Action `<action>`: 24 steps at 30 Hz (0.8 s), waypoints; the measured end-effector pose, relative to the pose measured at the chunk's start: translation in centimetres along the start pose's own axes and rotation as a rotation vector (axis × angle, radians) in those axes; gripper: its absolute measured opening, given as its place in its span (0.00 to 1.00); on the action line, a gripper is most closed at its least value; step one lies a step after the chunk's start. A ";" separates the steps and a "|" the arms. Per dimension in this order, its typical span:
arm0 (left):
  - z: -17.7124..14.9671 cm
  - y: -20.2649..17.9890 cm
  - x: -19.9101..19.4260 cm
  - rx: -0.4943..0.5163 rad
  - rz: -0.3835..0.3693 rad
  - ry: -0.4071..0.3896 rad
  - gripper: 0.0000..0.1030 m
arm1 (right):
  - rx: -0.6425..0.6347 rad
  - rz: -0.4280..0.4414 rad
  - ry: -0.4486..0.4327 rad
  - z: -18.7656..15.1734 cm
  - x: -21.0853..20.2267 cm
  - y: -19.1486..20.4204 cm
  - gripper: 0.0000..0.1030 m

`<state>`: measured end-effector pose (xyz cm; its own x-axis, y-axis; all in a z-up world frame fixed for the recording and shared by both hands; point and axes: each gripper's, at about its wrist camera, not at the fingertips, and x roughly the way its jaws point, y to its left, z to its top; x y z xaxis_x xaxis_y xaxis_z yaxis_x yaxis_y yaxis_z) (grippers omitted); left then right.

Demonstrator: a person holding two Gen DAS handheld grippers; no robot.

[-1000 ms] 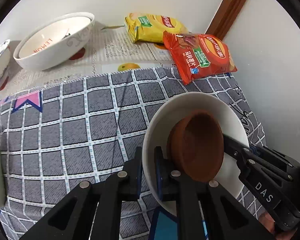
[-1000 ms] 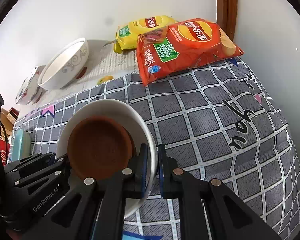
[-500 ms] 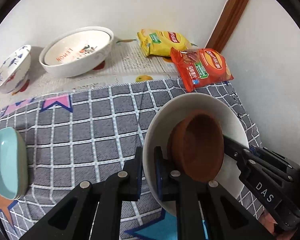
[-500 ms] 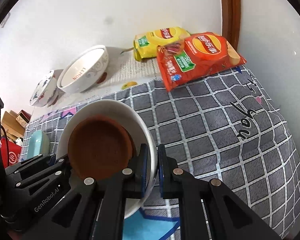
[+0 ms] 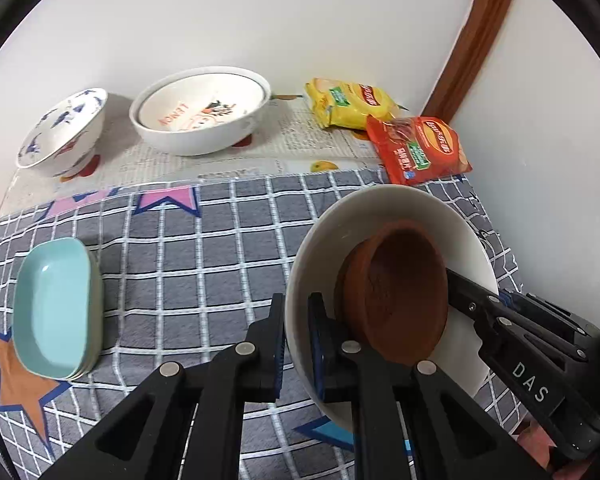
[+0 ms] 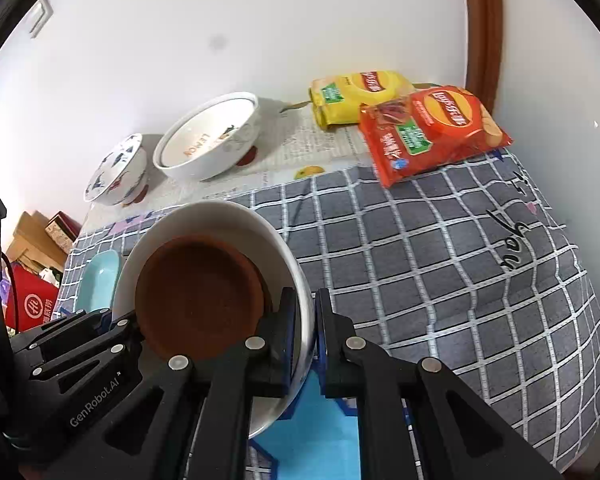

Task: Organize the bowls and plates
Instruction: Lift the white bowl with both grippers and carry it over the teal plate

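Observation:
Both grippers hold one white bowl (image 5: pixel 364 216) (image 6: pixel 220 220) by opposite rims, above the checked cloth. A brown clay dish (image 5: pixel 400 296) (image 6: pixel 200 296) lies inside it. My left gripper (image 5: pixel 296 340) is shut on the bowl's left rim. My right gripper (image 6: pixel 314 340) is shut on its right rim. A large white bowl (image 5: pixel 200 110) (image 6: pixel 208 140) with "LEMON" print and a blue-patterned bowl (image 5: pixel 60 132) (image 6: pixel 116 172) stand at the back by the wall. A light-blue oblong dish (image 5: pixel 52 308) (image 6: pixel 98 280) lies at the left.
A yellow chip bag (image 5: pixel 350 102) (image 6: pixel 356 96) and a red chip bag (image 5: pixel 420 148) (image 6: pixel 432 128) lie at the back right corner. Walls close the back and right sides. Boxes (image 6: pixel 40 236) stand beyond the table's left edge.
Both grippers have risen and drawn back with the white bowl between them. More of the table shows now, including the blue-patterned bowl and the light-blue dish.

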<state>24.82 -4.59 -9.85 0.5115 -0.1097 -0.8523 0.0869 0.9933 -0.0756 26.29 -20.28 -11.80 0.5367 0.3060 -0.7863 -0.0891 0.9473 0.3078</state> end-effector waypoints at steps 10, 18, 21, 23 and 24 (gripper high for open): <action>-0.4 3.6 -1.6 -0.040 0.013 -0.014 0.11 | -0.038 0.018 -0.008 -0.4 0.1 3.8 0.09; -0.7 6.4 -2.4 -0.074 0.021 -0.022 0.11 | -0.060 0.040 0.003 -0.6 0.9 6.6 0.09; -0.9 7.4 -2.7 -0.085 0.025 -0.027 0.11 | -0.073 0.042 0.005 -0.6 1.1 7.7 0.09; -1.1 8.1 -2.8 -0.095 0.028 -0.028 0.11 | -0.081 0.044 0.003 -0.6 1.2 8.4 0.09; -1.2 8.4 -2.8 -0.099 0.030 -0.030 0.11 | -0.085 0.046 0.003 -0.6 1.4 8.7 0.09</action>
<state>23.13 4.07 -8.70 0.5377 -0.0797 -0.8394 -0.0127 0.9946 -0.1026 25.71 -11.52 -10.52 0.5277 0.3498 -0.7741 -0.1847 0.9367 0.2973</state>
